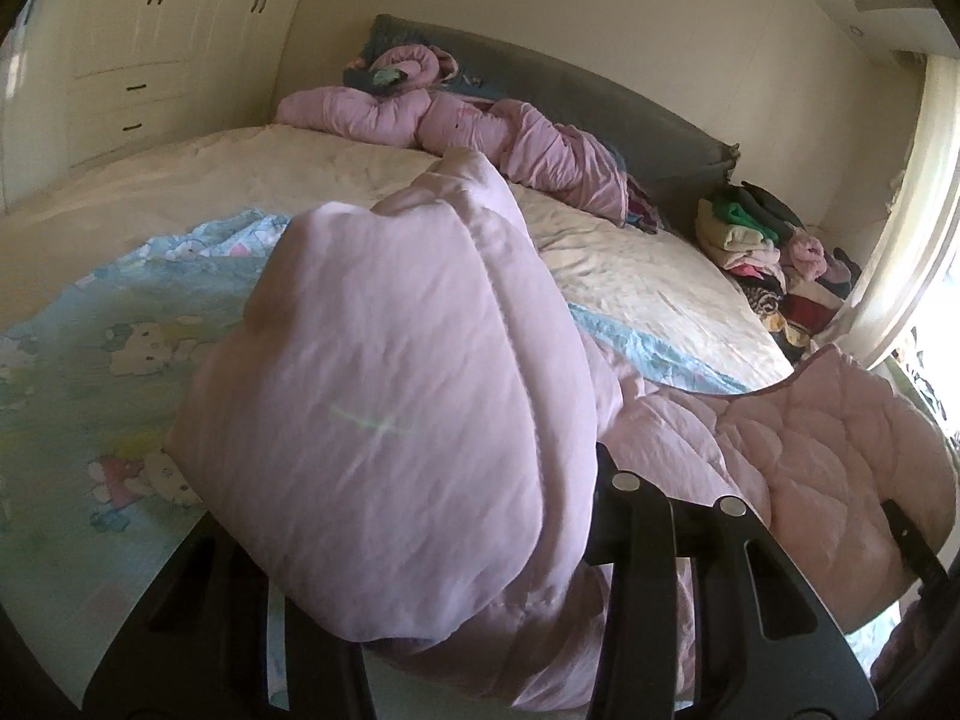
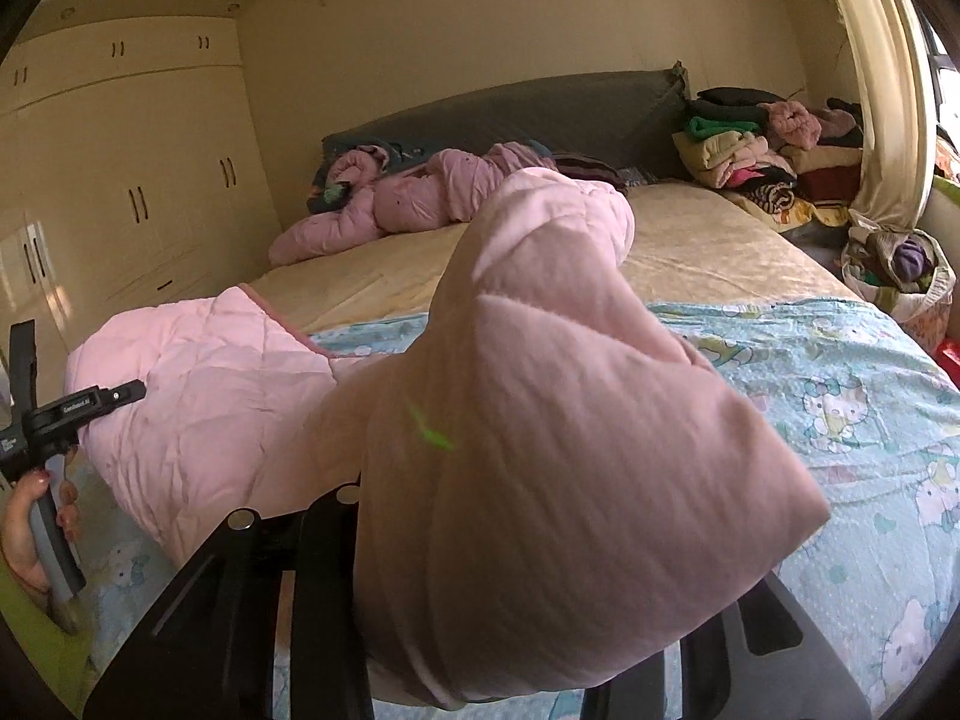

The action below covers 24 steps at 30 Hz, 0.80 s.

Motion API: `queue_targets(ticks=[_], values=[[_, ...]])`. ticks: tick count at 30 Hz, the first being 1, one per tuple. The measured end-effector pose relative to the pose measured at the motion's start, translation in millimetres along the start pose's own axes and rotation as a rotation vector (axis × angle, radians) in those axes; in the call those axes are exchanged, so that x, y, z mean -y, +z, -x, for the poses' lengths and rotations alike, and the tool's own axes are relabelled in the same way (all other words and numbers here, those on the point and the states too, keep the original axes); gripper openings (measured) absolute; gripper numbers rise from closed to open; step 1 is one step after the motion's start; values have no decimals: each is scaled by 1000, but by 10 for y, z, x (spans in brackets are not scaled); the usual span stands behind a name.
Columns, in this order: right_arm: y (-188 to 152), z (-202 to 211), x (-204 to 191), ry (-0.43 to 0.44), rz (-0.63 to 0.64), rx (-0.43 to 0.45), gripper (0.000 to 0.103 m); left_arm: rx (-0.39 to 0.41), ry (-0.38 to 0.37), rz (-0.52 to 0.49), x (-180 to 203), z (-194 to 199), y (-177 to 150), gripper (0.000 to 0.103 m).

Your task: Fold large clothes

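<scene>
Up close, a pale pink quilted garment bulges over the left gripper, hiding its fingertips; the black fingers seem clamped on a fold of it. Likewise the right gripper is buried under the same fabric, apparently pinching it. Its quilted body lies on a blue cartoon-print sheet over the bed. Farther back, another pink padded garment lies crumpled by the grey headboard, with a pile of folded clothes beside it

Cream wardrobe beside the bed; grey headboard; stacked clothes pile at its corner.
</scene>
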State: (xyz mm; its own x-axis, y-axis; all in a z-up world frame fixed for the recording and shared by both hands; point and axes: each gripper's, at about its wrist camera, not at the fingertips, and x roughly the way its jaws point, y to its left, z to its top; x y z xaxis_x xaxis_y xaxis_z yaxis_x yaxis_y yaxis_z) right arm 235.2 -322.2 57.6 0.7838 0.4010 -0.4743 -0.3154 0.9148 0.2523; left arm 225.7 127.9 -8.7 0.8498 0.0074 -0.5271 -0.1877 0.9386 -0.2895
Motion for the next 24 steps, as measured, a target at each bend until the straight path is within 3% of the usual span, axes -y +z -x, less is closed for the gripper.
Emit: queue_targets(ticks=[13, 24], values=[[-247, 281, 44, 4, -72, 0, 33, 8, 29, -42, 4, 233, -262, 33], [-508, 374, 183, -4, -185, -58, 33, -16, 71, -78, -23, 239, -412, 34]])
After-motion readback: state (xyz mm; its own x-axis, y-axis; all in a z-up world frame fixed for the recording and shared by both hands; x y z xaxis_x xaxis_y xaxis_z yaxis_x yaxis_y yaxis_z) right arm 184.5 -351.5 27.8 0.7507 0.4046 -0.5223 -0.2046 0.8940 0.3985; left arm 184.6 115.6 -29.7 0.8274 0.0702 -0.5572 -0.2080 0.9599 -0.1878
